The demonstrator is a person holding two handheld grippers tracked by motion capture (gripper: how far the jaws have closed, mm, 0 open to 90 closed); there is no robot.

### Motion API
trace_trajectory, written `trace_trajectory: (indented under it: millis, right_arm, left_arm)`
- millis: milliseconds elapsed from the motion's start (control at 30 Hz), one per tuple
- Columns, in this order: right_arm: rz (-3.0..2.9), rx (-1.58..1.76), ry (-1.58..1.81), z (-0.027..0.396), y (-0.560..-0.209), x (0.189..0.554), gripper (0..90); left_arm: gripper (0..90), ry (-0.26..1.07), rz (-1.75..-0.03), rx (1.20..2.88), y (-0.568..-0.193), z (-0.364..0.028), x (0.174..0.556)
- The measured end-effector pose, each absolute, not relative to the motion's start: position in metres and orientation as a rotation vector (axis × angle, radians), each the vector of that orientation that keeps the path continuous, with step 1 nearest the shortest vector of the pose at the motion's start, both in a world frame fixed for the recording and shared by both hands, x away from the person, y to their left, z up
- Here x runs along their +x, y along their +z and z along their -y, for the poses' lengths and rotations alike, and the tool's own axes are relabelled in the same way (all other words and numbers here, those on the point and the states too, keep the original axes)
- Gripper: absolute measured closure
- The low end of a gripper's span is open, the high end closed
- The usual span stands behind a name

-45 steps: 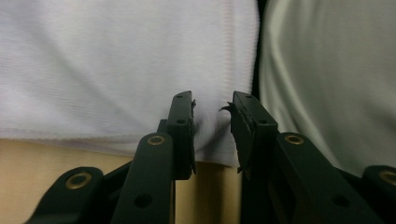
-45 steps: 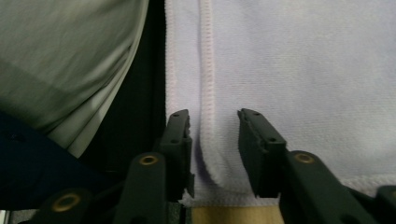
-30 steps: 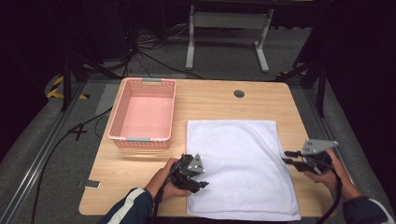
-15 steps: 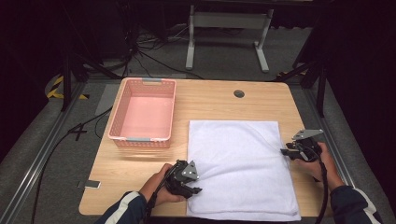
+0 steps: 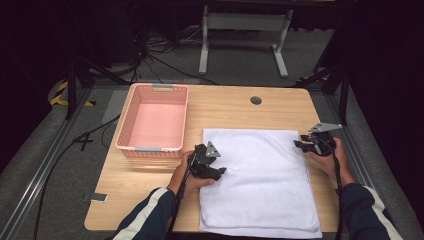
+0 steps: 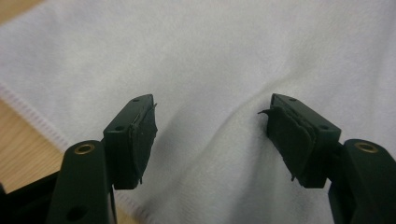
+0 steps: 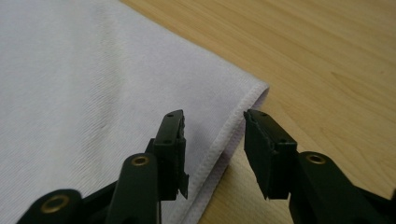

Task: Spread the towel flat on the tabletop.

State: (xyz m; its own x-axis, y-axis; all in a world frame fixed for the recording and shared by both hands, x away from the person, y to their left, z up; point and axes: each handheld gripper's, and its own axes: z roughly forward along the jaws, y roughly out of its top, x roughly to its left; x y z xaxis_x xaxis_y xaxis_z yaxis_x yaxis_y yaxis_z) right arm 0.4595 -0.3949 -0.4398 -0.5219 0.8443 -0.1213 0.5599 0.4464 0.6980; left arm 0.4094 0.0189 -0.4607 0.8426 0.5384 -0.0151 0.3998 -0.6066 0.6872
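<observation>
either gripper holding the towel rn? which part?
Neither. Left gripper jaws have just opened over a towel ridge; right gripper straddles the hem, unpinched.

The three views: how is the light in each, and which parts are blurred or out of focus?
High view: the table is evenly lit, the room behind is dark, and the towel looks almost overexposed. Left gripper view: the towel is soft, while the fingers are sharp and dark. Right gripper view: the towel hem near the fingers is sharp, and the far wood blurs.
</observation>
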Motion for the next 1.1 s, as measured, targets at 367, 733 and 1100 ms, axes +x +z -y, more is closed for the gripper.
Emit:
trace_trajectory:
  millis: [367, 733, 1100]
  right_arm:
    - [-2.166, 1.326, 0.721, 0.416, -0.445, 0.464, 55.5]
    - [-2.119, 1.286, 0.843, 0.417, -0.435, 0.472, 51.8]
    - [-2.151, 1.333, 0.894, 0.414, -0.445, 0.494, 41.8]
  left_arm:
    - [38.1, 0.242, -0.595, 2.328, -0.461, -0.015, 0.406]
    - [23.7, 0.364, -0.813, 2.208, -0.454, -0.003, 0.459]
    - [21.4, 0.414, -1.101, 2.115, -0.465, -0.003, 0.518]
